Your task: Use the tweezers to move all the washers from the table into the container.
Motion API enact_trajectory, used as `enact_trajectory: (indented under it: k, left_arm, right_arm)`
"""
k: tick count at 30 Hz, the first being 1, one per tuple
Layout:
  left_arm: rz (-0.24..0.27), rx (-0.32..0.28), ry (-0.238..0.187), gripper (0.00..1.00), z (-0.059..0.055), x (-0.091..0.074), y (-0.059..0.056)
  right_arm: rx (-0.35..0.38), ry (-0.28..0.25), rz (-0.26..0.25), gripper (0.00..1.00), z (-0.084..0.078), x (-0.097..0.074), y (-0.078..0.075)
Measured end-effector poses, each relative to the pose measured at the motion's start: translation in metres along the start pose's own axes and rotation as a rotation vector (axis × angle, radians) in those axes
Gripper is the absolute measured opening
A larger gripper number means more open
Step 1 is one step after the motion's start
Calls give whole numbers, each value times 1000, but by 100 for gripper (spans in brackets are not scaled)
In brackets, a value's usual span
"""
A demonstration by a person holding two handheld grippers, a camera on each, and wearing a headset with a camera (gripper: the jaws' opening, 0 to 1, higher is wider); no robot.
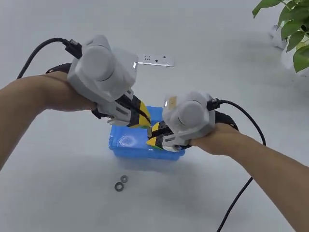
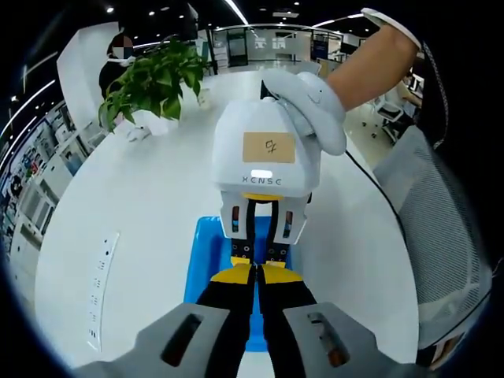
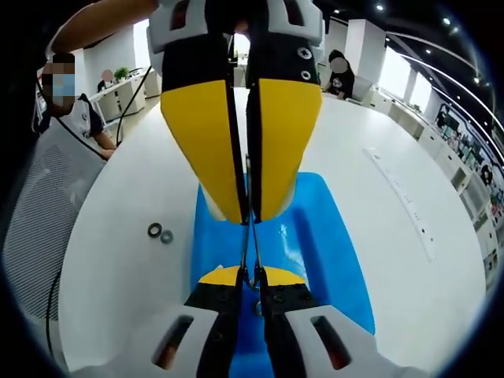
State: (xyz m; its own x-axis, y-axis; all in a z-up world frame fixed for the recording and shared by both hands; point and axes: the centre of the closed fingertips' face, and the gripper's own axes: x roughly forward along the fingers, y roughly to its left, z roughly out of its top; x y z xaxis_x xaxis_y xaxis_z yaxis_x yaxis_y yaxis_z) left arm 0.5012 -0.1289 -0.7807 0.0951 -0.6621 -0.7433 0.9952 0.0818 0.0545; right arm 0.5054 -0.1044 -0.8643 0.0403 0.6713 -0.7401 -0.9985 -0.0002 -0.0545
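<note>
Right gripper view: the tweezers (image 3: 250, 250) are made out as a thin strip, much of their length hidden by jaws. They are clamped by both the left tool (image 3: 246, 216) and the right tool (image 3: 250, 276), which are held tip to tip over the container (image 3: 323, 236). Two washers (image 3: 160, 233) are seen side by side on the surface (image 3: 110, 260), between container and edge.

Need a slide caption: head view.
Left hand-held gripper meets right hand-held gripper over blue container; two washers lie outside.

Two washers (image 1: 119, 186) — one container (image 1: 126, 143), one tweezers (image 3: 249, 248)
</note>
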Motion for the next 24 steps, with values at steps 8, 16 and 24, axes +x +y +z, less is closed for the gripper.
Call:
enact_trajectory:
  k: [8, 16, 24]
  left_arm:
    - [4, -10, -5, 6, -2, 4, 2]
    - [7, -7, -6, 6, -2, 3, 3]
    - [6, 1, -3, 6, -1, -1, 0]
  right_arm:
    - [7, 5, 8, 11, -3, 2, 0]
    - [9, 2, 10, 11, -3, 2, 0]
    - [-7, 0, 11, 11, 1, 0, 1]
